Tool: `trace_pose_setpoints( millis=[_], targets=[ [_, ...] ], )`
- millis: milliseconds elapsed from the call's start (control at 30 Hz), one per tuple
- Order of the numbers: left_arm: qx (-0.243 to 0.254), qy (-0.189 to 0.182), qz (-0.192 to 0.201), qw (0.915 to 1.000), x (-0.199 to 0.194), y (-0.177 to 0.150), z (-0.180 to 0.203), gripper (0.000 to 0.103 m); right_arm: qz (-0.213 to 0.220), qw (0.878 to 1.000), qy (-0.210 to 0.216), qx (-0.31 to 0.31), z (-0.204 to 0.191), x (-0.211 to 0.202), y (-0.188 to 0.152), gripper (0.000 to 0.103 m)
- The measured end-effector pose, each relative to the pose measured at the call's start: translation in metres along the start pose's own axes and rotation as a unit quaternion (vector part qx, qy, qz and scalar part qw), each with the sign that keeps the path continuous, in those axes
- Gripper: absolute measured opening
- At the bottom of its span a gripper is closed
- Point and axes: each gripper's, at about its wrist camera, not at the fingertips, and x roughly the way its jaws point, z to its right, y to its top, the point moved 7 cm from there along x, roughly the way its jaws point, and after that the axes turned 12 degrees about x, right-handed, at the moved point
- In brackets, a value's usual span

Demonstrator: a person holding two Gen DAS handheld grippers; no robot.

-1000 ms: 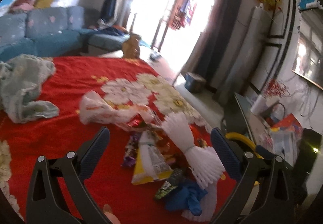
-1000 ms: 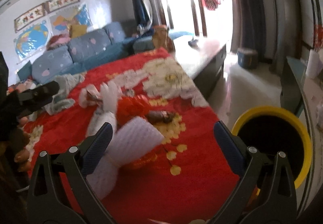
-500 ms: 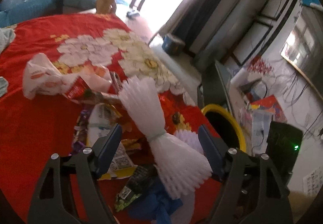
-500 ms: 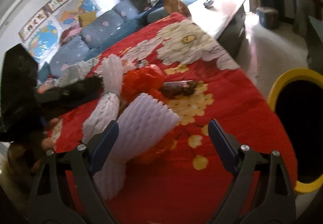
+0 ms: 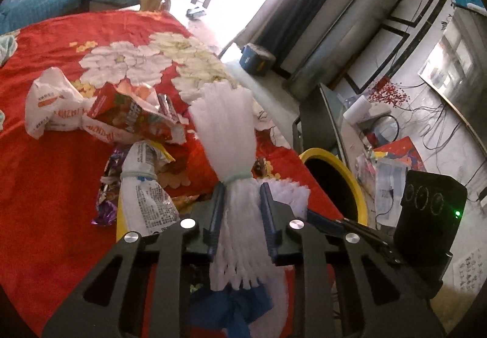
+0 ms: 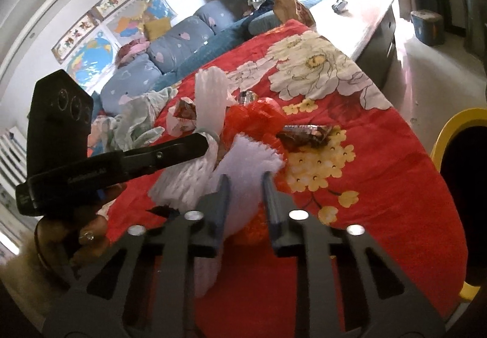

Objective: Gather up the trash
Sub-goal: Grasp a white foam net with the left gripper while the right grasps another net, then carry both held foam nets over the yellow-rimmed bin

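Both wide-open grippers have just squeezed in: the left gripper (image 5: 240, 207) is closing on the tied foam net (image 5: 225, 131), the right gripper (image 6: 243, 201) on another foam net (image 6: 252, 155), ready for the yellow bin (image 5: 334, 182) at three o'clock.

Heaped on the red floral cloth (image 5: 45, 185) near the yellow-rimmed bin (image 5: 359, 182): two white foam fruit nets (image 5: 225, 137) (image 6: 243, 164), one banded at its waist, crumpled snack wrappers (image 5: 134, 118), a white bag (image 5: 51, 106), blue scrap (image 5: 231, 307).
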Motion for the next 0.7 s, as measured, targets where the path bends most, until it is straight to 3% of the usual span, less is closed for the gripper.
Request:
trace_pose_setpoints(
  millis=[400, 700],
  targets=[
    [0.033, 0.009, 0.069, 0.9970, -0.042, 0.024, 0.021, 0.017, 0.053, 0.998, 0.001, -0.019, -0.011, -0.037, 0.020, 0.011],
    [0.055, 0.004, 0.079, 0.9954, -0.047, 0.028, 0.042, 0.017, 0.098, 0.995, -0.028, -0.007, 0.011, -0.061, 0.040, 0.010]
  ],
)
